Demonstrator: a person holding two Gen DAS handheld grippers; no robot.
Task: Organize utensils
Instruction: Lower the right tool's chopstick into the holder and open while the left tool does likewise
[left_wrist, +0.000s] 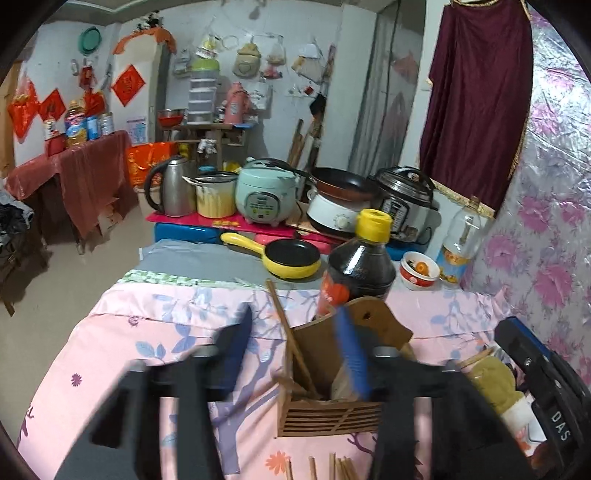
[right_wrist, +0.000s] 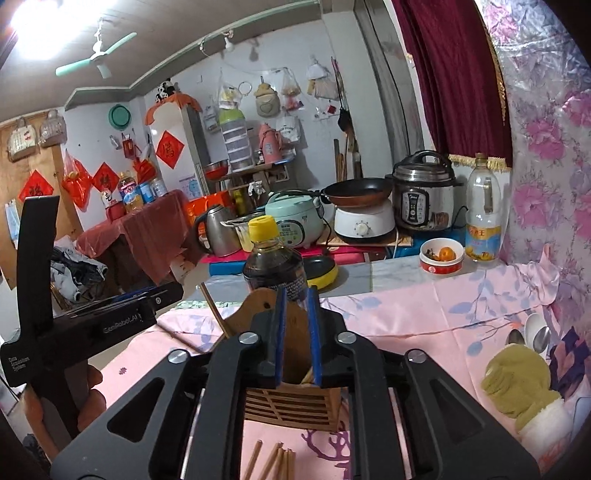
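Note:
A slatted wooden utensil holder (left_wrist: 328, 410) (right_wrist: 291, 406) stands on the pink flowered cloth (left_wrist: 122, 354), with a few chopsticks (left_wrist: 295, 350) leaning up out of it. More loose chopsticks (left_wrist: 338, 469) (right_wrist: 275, 461) lie on the cloth in front of it. My left gripper (left_wrist: 295, 317) hangs open just above the holder, its blue-padded right finger over the holder's mouth, and it holds nothing. My right gripper (right_wrist: 298, 332) points at the holder's tall back plate. Its blue pads stand a narrow gap apart, with nothing between them.
A dark sauce bottle (left_wrist: 360, 273) (right_wrist: 275, 266) with a yellow cap stands right behind the holder. A green mitten (right_wrist: 517, 384) and metal spoons (right_wrist: 535, 336) lie at the right. Farther back are a yellow pan (left_wrist: 291, 258), a red-and-white bowl (right_wrist: 441, 258) and an oil bottle (right_wrist: 484, 214).

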